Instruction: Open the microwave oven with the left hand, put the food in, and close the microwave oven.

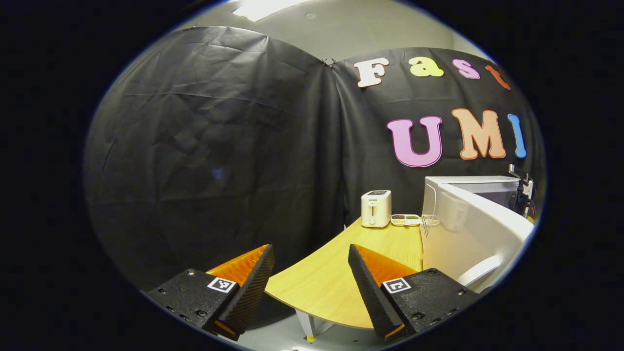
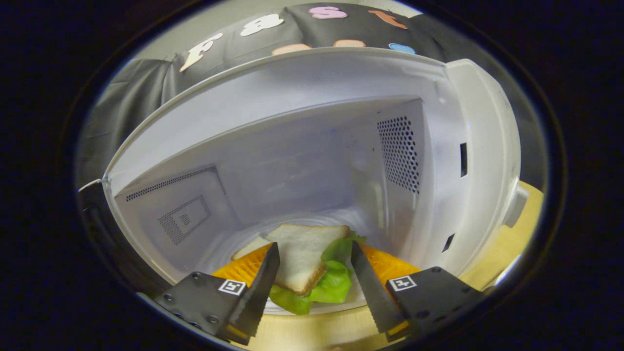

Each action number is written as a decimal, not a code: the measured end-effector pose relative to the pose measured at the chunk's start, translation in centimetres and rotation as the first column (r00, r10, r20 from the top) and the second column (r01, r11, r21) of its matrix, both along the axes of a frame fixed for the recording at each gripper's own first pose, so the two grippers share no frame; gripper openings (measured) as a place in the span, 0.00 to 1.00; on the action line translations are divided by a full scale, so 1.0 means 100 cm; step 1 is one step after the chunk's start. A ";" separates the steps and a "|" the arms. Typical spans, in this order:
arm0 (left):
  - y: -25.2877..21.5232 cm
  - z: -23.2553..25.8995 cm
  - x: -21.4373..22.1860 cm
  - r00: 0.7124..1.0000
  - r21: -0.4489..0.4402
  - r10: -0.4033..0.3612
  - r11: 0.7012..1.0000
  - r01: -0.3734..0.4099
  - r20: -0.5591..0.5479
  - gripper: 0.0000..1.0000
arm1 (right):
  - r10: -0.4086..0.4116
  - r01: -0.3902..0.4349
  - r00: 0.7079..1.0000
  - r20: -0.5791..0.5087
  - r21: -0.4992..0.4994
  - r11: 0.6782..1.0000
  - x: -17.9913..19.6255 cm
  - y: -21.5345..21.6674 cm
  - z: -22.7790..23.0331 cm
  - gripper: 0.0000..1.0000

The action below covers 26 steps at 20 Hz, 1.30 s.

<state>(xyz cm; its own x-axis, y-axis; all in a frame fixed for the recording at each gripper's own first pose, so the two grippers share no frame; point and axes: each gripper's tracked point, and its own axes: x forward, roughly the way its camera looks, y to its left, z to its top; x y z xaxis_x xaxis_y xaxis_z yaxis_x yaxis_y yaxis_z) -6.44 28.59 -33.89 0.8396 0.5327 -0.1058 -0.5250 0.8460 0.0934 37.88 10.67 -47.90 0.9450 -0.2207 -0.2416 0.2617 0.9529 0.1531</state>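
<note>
Left gripper point(image 1: 311, 287): fingers are held spread apart with nothing between them, over the near edge of the wooden table point(image 1: 341, 273).
Microwave oven point(image 1: 468, 229): seen ahead and to the right of the left gripper, its door point(image 1: 475, 239) swung open.
Toaster point(image 1: 376, 208): stood far ahead of the left gripper, beside a small tray point(image 1: 405, 220).
Right gripper point(image 2: 314, 287): fingers are parted at the mouth of the open cavity point(image 2: 302, 161); whether they touch the food cannot be told.
Sandwich point(image 2: 302, 265): laid on the cavity floor, just ahead of and between the right fingers, with lettuce point(image 2: 326, 287) spilling toward them.
</note>
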 end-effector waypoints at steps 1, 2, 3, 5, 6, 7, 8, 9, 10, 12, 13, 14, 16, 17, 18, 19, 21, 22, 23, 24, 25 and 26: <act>0.000 -0.001 0.000 1.000 -0.001 -0.001 1.000 0.001 0.000 0.94 | 0.009 -0.009 1.000 -0.001 -0.003 1.000 -0.001 0.002 0.000 0.88; -0.001 0.000 0.000 1.000 0.000 -0.002 1.000 0.002 0.000 0.94 | 0.018 -0.018 1.000 0.000 -0.011 1.000 -0.004 0.004 0.001 0.90; -0.001 0.001 0.000 1.000 0.002 -0.005 1.000 0.005 0.002 0.94 | 0.024 -0.024 1.000 0.007 -0.028 0.999 -0.007 0.005 0.005 0.92; -0.003 0.003 0.001 1.000 0.002 -0.015 1.000 0.015 0.009 0.94 | 0.035 -0.033 0.999 0.024 -0.073 0.997 -0.015 0.006 0.013 0.92; -0.005 0.004 0.001 1.000 0.003 -0.020 1.000 0.020 0.012 0.94 | 0.041 -0.037 0.998 0.039 -0.101 0.994 -0.018 0.005 0.021 0.92; -0.006 0.004 0.002 0.999 0.001 -0.028 1.000 0.028 0.016 0.93 | 0.048 -0.041 0.997 0.053 -0.124 0.991 -0.021 0.005 0.028 0.98; -0.008 0.005 0.002 0.999 0.000 -0.035 0.999 0.035 0.019 0.92 | 0.059 -0.049 0.996 0.066 -0.139 0.989 -0.026 0.005 0.033 0.92; -0.011 0.006 0.003 0.999 -0.001 -0.044 0.999 0.044 0.021 0.92 | 0.071 -0.060 0.995 0.076 -0.144 0.988 -0.030 0.006 0.040 0.92; -0.014 0.006 0.004 0.998 -0.002 -0.056 0.998 0.056 0.025 0.89 | 0.086 -0.075 0.993 0.080 -0.141 0.987 -0.035 0.007 0.046 0.92; -0.021 0.008 0.006 0.996 -0.007 -0.085 0.996 0.085 0.030 0.82 | 0.154 -0.144 0.985 0.073 -0.126 0.981 -0.047 0.018 0.055 0.92; -0.022 0.007 0.007 0.995 -0.009 -0.090 0.996 0.091 0.030 0.80 | 0.192 -0.183 0.979 0.067 -0.125 0.975 -0.056 0.023 0.058 0.92; -0.025 0.008 0.006 0.995 -0.013 -0.098 0.995 0.098 0.029 0.69 | 0.218 -0.209 0.974 0.057 -0.130 0.969 -0.068 0.024 0.062 0.92; -0.031 0.013 0.007 0.992 -0.007 -0.114 0.993 0.115 0.050 0.56 | 0.260 -0.249 0.964 0.059 -0.150 0.957 -0.089 0.024 0.074 0.92; -0.033 0.015 0.008 0.991 -0.005 -0.121 0.993 0.122 0.057 0.47 | 0.279 -0.265 0.958 0.065 -0.163 0.950 -0.099 0.024 0.081 0.92; -0.036 0.017 0.008 0.990 0.000 -0.127 0.992 0.128 0.064 0.38 | 0.303 -0.287 0.950 0.071 -0.176 0.942 -0.110 0.025 0.087 0.92; -0.038 0.017 0.009 0.989 0.004 -0.135 0.991 0.135 0.064 0.29 | 0.320 -0.300 0.944 0.076 -0.194 0.934 -0.121 0.023 0.094 0.92; -0.045 0.015 0.010 0.986 0.005 -0.156 0.988 0.156 0.062 0.12 | 0.332 -0.306 0.939 0.093 -0.221 0.926 -0.144 0.014 0.108 0.92; -0.049 0.016 0.009 0.984 0.000 -0.164 0.986 0.164 0.064 0.09 | 0.333 -0.305 0.938 0.098 -0.226 0.925 -0.154 0.007 0.113 0.98; -0.051 0.017 0.010 0.983 -0.009 -0.171 0.985 0.172 0.066 0.05 | 0.338 -0.309 0.936 0.102 -0.228 0.924 -0.165 0.002 0.119 0.97; -0.056 0.017 0.010 0.981 -0.013 -0.182 0.983 0.183 0.062 0.01 | 0.336 -0.306 0.935 0.109 -0.229 0.924 -0.175 -0.007 0.125 0.97; -0.058 0.016 0.011 0.979 -0.012 -0.192 0.981 0.193 0.064 0.01 | 0.330 -0.297 0.937 0.119 -0.231 0.927 -0.184 -0.017 0.133 0.97; -0.061 0.018 0.011 0.978 -0.009 -0.197 0.980 0.199 0.070 0.01 | 0.320 -0.284 0.939 0.127 -0.240 0.928 -0.194 -0.028 0.139 0.92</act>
<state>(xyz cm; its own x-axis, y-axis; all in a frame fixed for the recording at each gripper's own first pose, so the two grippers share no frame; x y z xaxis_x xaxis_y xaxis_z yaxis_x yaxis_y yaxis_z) -5.35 22.48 -32.07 0.9338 0.3539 -0.0522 -0.3516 0.9349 0.0486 18.51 7.82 -33.96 0.9969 0.0519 -0.0597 -0.0548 0.9974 -0.0477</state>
